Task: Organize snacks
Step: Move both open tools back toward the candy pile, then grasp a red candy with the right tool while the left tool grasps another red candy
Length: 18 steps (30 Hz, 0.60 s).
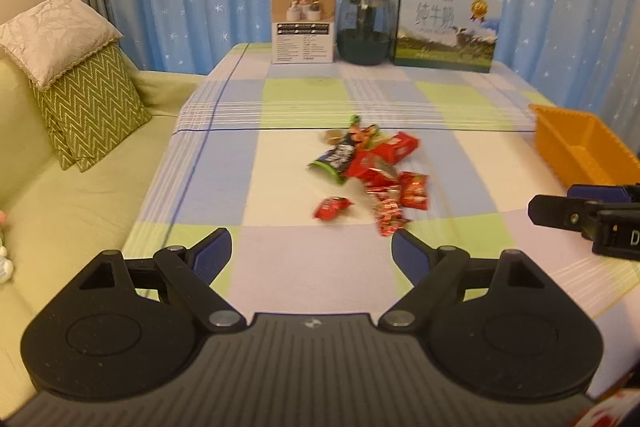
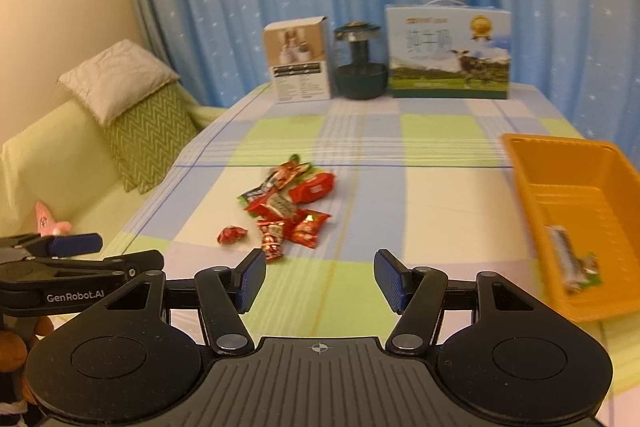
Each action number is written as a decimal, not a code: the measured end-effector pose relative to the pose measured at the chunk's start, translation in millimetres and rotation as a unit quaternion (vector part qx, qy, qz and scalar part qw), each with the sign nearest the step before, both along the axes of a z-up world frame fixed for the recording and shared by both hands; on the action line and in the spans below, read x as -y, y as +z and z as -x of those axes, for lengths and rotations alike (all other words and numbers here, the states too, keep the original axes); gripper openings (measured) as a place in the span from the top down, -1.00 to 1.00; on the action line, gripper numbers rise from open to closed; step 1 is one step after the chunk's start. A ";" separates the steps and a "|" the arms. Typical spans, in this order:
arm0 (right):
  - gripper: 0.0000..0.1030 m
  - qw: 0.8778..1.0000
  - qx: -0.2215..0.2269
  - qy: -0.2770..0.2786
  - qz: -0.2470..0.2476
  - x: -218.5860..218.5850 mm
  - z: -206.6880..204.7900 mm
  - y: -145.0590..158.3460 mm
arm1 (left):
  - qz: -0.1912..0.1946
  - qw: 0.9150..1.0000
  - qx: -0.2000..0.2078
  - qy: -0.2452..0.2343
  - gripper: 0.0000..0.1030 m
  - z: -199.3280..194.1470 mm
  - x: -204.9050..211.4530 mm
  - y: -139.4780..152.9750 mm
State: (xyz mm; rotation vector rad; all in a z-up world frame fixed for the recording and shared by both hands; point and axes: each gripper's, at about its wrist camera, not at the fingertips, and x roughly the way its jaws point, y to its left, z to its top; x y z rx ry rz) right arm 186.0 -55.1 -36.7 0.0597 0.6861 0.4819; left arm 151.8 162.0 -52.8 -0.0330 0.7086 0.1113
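A pile of snack packets [image 1: 372, 167], mostly red with one dark green-edged packet [image 1: 334, 161], lies mid-table; it also shows in the right wrist view [image 2: 286, 205]. A small red packet [image 1: 331, 207] lies apart at the near left of the pile, also in the right wrist view [image 2: 231, 234]. An orange bin [image 2: 576, 227] stands at the right and holds one packet [image 2: 572, 261]. My left gripper [image 1: 312, 255] is open and empty, short of the pile. My right gripper [image 2: 320, 279] is open and empty, between pile and bin.
A white product box [image 1: 303, 20], a dark glass kettle [image 1: 364, 27] and a milk carton box [image 1: 446, 27] stand along the far edge of the checked tablecloth [image 1: 300, 267]. A green sofa with cushions [image 1: 80, 95] lies left of the table. Blue curtains hang behind.
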 end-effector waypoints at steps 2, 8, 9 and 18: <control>-0.18 1.000 -0.001 0.006 0.003 -11.2 -9.7 -9.3 | -0.008 1.000 0.008 -0.006 -0.66 -8.0 -6.7 -5.5; -0.17 1.000 -0.009 0.021 0.010 -38.8 -39.8 -39.4 | -0.022 1.000 0.004 -0.010 -0.65 -35.8 -26.2 -26.3; -0.13 1.000 -0.011 0.023 0.009 -42.5 -43.6 -44.3 | -0.015 1.000 -0.003 -0.011 -0.63 -40.7 -31.2 -29.9; 0.25 0.998 -0.027 0.047 0.011 -82.9 -73.8 -71.8 | 0.007 1.000 -0.019 -0.023 -0.48 -69.6 -50.9 -47.5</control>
